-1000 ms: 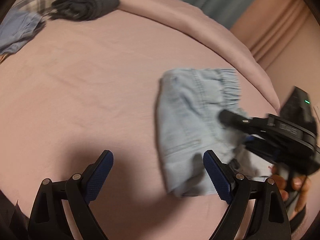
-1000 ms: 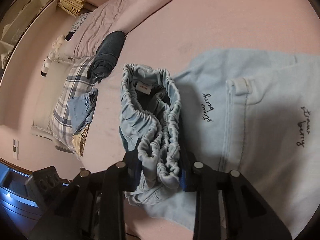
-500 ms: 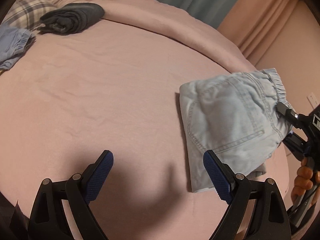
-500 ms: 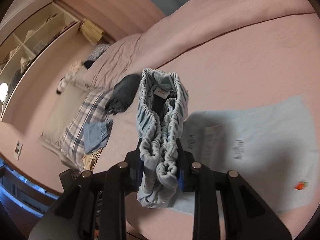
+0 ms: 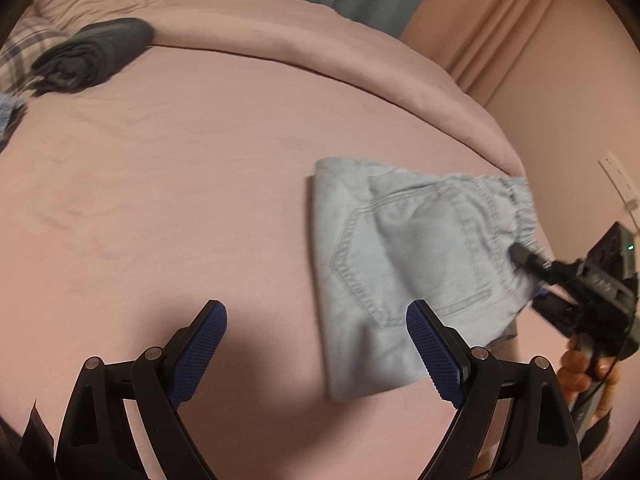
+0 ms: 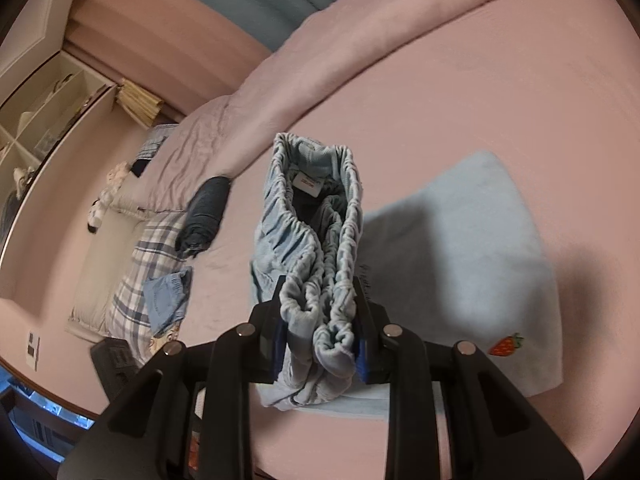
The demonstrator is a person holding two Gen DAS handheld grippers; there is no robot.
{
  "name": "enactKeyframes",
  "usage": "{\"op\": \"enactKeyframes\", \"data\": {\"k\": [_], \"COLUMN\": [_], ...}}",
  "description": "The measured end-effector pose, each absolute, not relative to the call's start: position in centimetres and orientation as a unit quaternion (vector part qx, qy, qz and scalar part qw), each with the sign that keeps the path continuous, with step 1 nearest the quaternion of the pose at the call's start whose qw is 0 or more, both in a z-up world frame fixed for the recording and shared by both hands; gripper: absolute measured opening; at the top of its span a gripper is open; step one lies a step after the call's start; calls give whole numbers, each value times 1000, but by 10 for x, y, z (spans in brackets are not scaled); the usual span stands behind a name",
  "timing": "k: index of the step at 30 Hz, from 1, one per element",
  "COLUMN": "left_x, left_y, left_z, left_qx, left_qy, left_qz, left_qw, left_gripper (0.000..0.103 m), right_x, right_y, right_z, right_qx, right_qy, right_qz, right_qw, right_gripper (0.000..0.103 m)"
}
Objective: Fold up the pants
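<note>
The light blue denim pants [image 5: 404, 264] lie folded on the pink bed, back pocket up, at the right of the left wrist view. My right gripper [image 6: 320, 344] is shut on the gathered elastic waistband [image 6: 316, 240] and holds that end lifted off the bed; it also shows in the left wrist view [image 5: 532, 264]. The lower folded part [image 6: 460, 248] with a small strawberry patch lies flat beneath. My left gripper [image 5: 316, 344] is open and empty, hovering over the sheet just left of the pants.
A rolled dark garment [image 5: 92, 56] lies at the bed's far left, near a plaid pillow [image 6: 136, 276] with a blue garment [image 6: 166, 296] on it. A pink duvet [image 5: 320, 48] is bunched along the far edge. Shelving [image 6: 36, 120] stands beyond.
My right gripper has lifted the waistband up and pulled it to the right, away from my left gripper. The left gripper stays open and has tilted a little upward.
</note>
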State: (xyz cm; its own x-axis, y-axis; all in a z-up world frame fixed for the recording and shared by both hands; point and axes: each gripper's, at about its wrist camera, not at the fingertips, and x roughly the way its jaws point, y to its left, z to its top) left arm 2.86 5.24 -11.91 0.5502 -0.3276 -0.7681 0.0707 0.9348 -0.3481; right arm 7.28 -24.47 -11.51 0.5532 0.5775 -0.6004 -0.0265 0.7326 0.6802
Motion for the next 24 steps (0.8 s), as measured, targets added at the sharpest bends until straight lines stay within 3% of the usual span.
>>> {"op": "enactKeyframes", "data": {"k": [13,22,24], "left_x": [82,84,80], "left_y": [-5,5,9], "left_z": [-154,-165,-160], "left_qx": [-87,-95,-104], "left_qy": [507,522,516], "left_qz": [-151,-145,-148], "left_qw": [844,835,837], "left_gripper": [91,91,91], "right_x": [63,74,75], "right_y": [-296,-307,-308], "right_z": [-129,-167,-164], "right_qx": [338,354,353], "right_qy": [430,475,480], "right_qz": [114,89,90], "right_qw": [829,801,798], "right_gripper": [27,27,32]}}
